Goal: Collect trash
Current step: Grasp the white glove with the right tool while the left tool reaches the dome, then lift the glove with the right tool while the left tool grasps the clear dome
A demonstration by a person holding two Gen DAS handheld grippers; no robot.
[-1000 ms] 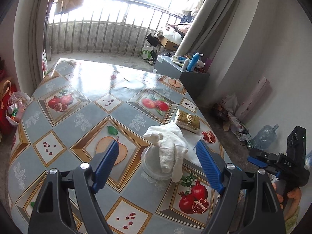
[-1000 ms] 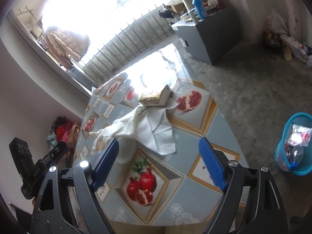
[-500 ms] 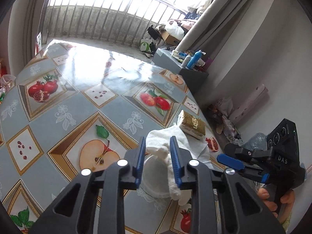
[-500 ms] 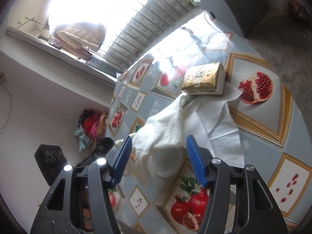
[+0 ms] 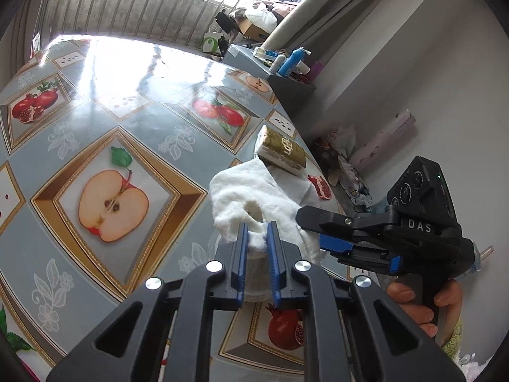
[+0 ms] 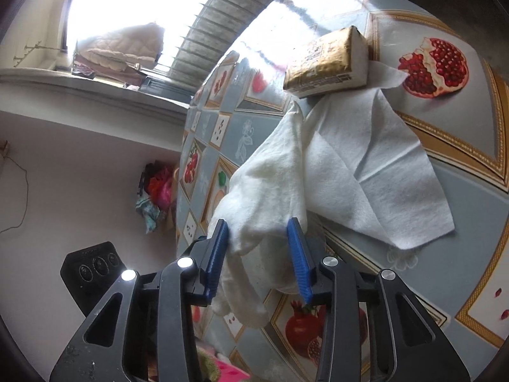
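A crumpled white cloth (image 5: 254, 197) lies over a clear plastic cup (image 5: 251, 273) on the fruit-print table (image 5: 127, 121). My left gripper (image 5: 256, 238) is shut on a fold of the cloth. In the right wrist view the same cloth (image 6: 270, 191) runs between my right gripper's (image 6: 259, 232) blue pads, which stand partly closed around it with a gap. A flat white tissue (image 6: 381, 172) lies under the cloth. A gold tissue pack (image 6: 324, 63) sits just beyond; it also shows in the left wrist view (image 5: 283, 152).
The table's right edge (image 5: 305, 146) drops to the floor, where bags and clutter lie by the wall (image 5: 350, 159). A grey cabinet (image 5: 286, 76) with bottles stands past the table's far corner. My right gripper's body (image 5: 397, 232) sits close beside the left one.
Both grippers moved in on the cloth. The left closed from wide open to pinching a fold. The right narrowed from wide open to straddling the cloth.
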